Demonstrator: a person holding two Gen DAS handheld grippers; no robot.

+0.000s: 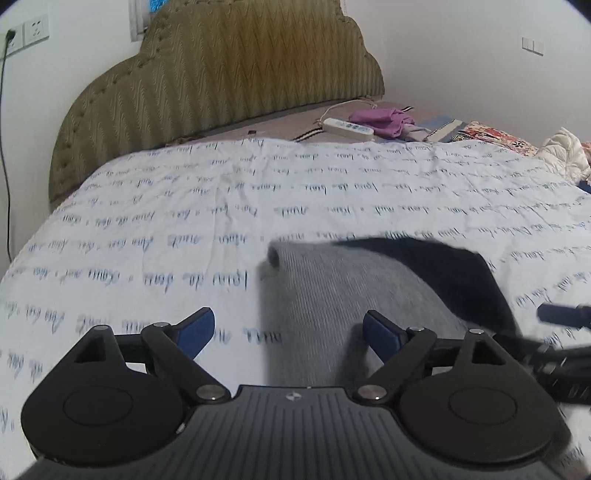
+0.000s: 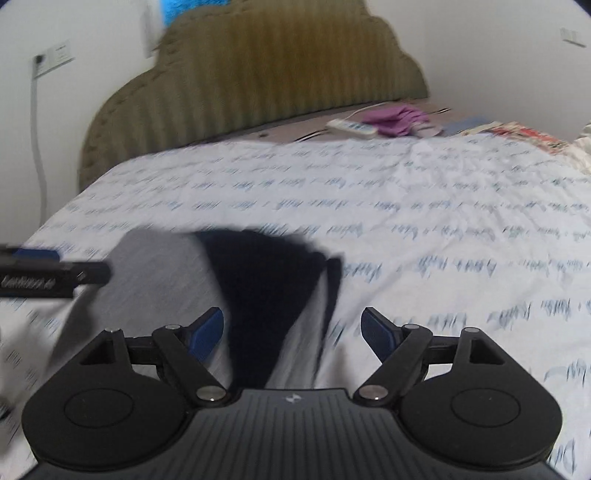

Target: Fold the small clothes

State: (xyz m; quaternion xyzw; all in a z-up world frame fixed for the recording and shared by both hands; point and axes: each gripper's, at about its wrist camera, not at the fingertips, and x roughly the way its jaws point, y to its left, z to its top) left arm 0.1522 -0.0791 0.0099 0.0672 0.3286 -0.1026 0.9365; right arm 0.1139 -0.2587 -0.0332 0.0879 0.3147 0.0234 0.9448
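A small grey garment with a dark navy part lies on a white bedsheet printed with blue script. My left gripper is open just above the garment's near left edge, its right finger over the grey cloth. In the right wrist view the same garment shows grey and navy. My right gripper is open over its near right edge and holds nothing. The right wrist view is blurred by motion. Each gripper shows at the edge of the other's view.
An olive padded headboard stands at the far end. A white power strip, a purple cloth and patterned fabrics lie at the far right. Wall sockets are at the upper left.
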